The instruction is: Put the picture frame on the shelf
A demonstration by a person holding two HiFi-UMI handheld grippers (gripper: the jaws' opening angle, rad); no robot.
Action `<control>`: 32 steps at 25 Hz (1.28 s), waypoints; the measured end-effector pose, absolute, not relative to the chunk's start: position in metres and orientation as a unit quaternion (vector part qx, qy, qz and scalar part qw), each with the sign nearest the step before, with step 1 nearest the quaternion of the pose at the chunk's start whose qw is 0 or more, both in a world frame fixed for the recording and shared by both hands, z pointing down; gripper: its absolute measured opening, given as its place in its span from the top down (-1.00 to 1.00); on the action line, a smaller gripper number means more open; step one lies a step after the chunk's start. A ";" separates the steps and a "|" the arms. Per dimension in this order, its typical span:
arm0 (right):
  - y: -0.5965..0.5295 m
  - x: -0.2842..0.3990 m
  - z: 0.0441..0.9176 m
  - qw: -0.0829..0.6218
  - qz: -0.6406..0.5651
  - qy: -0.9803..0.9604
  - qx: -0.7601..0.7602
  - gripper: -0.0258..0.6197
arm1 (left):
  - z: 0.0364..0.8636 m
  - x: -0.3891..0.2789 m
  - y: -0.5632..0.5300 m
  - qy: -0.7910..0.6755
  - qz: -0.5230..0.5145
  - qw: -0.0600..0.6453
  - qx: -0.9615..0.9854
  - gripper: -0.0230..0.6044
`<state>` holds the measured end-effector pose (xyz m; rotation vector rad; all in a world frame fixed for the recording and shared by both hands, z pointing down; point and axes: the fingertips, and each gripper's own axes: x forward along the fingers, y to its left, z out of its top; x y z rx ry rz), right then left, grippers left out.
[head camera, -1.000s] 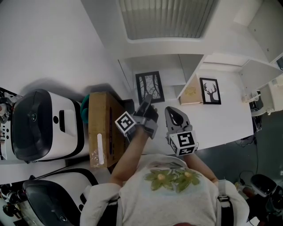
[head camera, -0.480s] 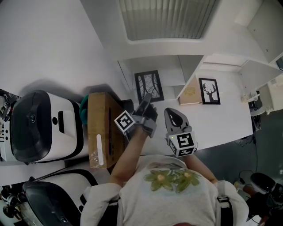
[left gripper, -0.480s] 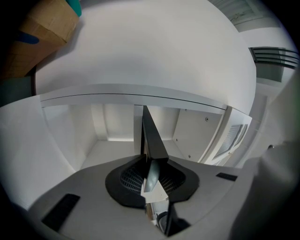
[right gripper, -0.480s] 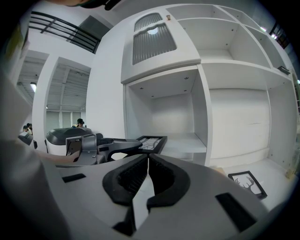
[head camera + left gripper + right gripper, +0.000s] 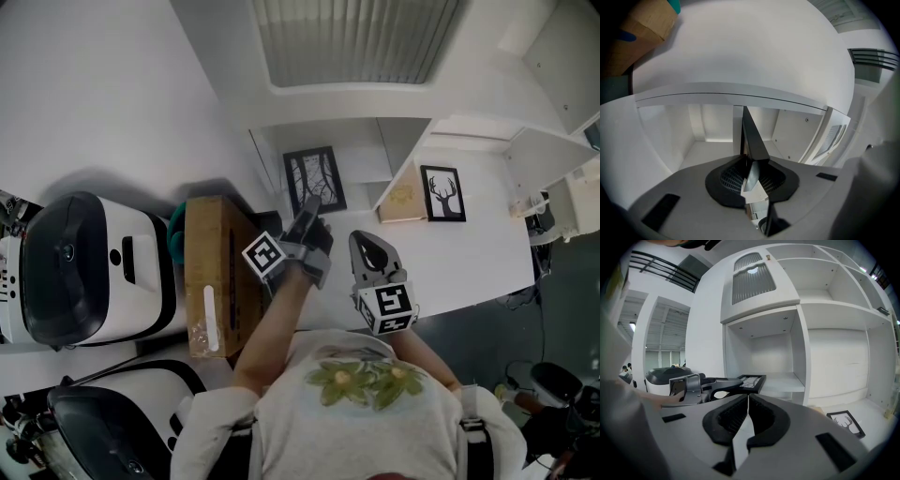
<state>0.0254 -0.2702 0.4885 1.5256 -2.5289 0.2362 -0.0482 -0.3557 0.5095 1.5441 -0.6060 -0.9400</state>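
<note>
My left gripper (image 5: 307,216) is shut on the lower edge of a black picture frame (image 5: 314,181) with a bare-tree print. It holds the frame in front of the open white shelf compartment (image 5: 375,141). In the left gripper view the frame (image 5: 752,138) shows edge-on between the pads of the left gripper (image 5: 751,164), with the shelf floor (image 5: 712,150) behind it. My right gripper (image 5: 367,246) hangs shut and empty just right of it. In the right gripper view the right gripper (image 5: 746,401) points at the shelf, and the held frame (image 5: 751,380) is tilted at the compartment's mouth.
A second black frame with a deer print (image 5: 443,193) lies on the white surface (image 5: 478,244), next to a tan board (image 5: 405,200). A cardboard box (image 5: 214,272) and white machines (image 5: 89,267) stand to the left. More white shelf compartments (image 5: 834,362) stand at the right.
</note>
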 end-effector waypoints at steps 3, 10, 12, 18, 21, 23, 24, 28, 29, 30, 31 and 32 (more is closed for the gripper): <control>-0.270 0.026 0.489 0.091 0.081 -0.850 0.512 0.82 | 0.509 -0.046 -0.357 -0.255 -0.400 0.579 0.663 0.69; -0.267 0.023 0.485 0.094 0.082 -0.852 0.509 0.82 | 0.507 -0.047 -0.362 -0.249 -0.397 0.581 0.666 0.69; -0.266 0.022 0.483 0.095 0.083 -0.852 0.508 0.82 | 0.507 -0.047 -0.364 -0.249 -0.391 0.581 0.669 0.69; -0.263 0.021 0.476 0.098 0.084 -0.851 0.509 0.82 | 0.505 -0.047 -0.370 -0.255 -0.382 0.582 0.671 0.69; -0.263 0.019 0.474 0.099 0.084 -0.851 0.508 0.82 | 0.507 -0.049 -0.372 -0.257 -0.382 0.586 0.667 0.69; -0.263 0.018 0.472 0.098 0.083 -0.852 0.508 0.82 | 0.507 -0.050 -0.373 -0.256 -0.381 0.589 0.665 0.69; -0.264 0.018 0.471 0.097 0.082 -0.852 0.508 0.82 | 0.508 -0.050 -0.374 -0.256 -0.381 0.589 0.665 0.69; -0.263 0.017 0.471 0.095 0.079 -0.852 0.509 0.82 | 0.507 -0.049 -0.377 -0.251 -0.380 0.589 0.668 0.69; -0.263 0.017 0.471 0.095 0.079 -0.852 0.509 0.82 | 0.507 -0.048 -0.378 -0.251 -0.379 0.589 0.668 0.69; -0.263 0.017 0.472 0.097 0.079 -0.851 0.509 0.82 | 0.507 -0.048 -0.379 -0.250 -0.379 0.589 0.668 0.69; -0.263 0.017 0.472 0.098 0.080 -0.851 0.509 0.82 | 0.507 -0.048 -0.380 -0.250 -0.379 0.590 0.667 0.69; -0.262 0.017 0.472 0.098 0.080 -0.851 0.509 0.82 | 0.507 -0.047 -0.381 -0.250 -0.379 0.591 0.667 0.69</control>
